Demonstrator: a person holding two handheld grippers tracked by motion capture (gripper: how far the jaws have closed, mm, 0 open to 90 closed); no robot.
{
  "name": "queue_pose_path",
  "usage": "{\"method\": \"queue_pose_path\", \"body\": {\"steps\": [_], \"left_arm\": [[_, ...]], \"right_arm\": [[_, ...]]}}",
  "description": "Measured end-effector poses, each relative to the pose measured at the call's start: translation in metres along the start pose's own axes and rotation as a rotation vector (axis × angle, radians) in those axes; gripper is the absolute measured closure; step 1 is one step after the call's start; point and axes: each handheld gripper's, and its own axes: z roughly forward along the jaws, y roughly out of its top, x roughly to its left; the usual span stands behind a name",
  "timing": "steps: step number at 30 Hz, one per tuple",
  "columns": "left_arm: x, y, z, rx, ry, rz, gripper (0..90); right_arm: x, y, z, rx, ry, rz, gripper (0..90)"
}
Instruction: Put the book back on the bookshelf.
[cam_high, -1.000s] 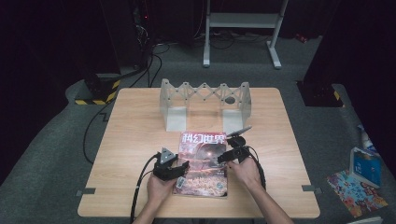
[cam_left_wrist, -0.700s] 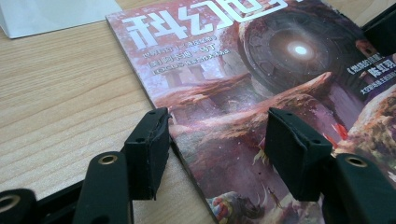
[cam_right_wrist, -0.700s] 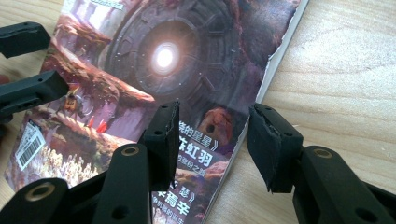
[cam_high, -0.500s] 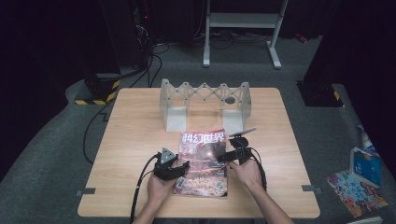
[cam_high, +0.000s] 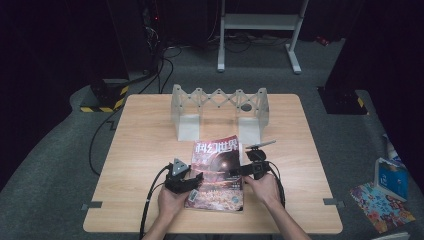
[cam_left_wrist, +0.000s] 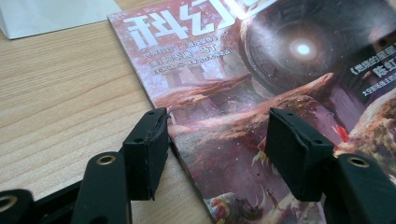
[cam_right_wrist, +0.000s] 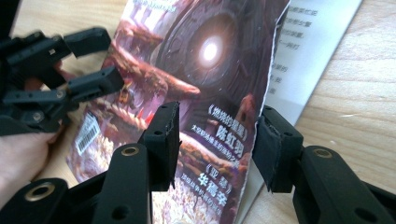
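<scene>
While grippers flank the magazine (cam_high: 218, 172), a rack (cam_high: 220, 102) stands beyond.

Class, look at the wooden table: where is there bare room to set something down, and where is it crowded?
Bare wood lies left of the red-covered magazine, out to the light wooden table's left edge, and right of it toward the right edge. It is crowded at the front middle, around the magazine with both grippers, and behind it at the pale folding rack.

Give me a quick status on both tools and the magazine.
Left tool open, astride the magazine's spine edge. Right tool open around the lifted cover edge. Nothing in the way.
</scene>
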Motion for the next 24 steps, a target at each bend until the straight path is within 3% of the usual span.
{"method": "queue_pose_path", "body": {"steps": [3,5,12,17,24], "left_arm": [[0.000,0.000,0.000,0.000,-0.002,0.000,38.9],[0.000,0.000,0.000,0.000,-0.002,0.001,38.9],[0.000,0.000,0.000,-0.001,-0.002,0.000,38.8],[0.000,0.000,0.000,-0.001,-0.002,0.000,38.8],[0.000,0.000,0.000,0.000,-0.003,0.000,38.7]], "right_arm": [[0.004,-0.001,0.003,0.010,-0.045,-0.028,53.4],[0.003,-0.002,0.005,0.024,-0.052,-0.021,52.7],[-0.003,0.009,0.008,-0.009,0.016,0.021,53.6],[0.006,0.008,0.017,0.027,-0.030,-0.015,54.4],[0.006,0.013,0.020,0.021,-0.033,-0.021,58.8]]}}
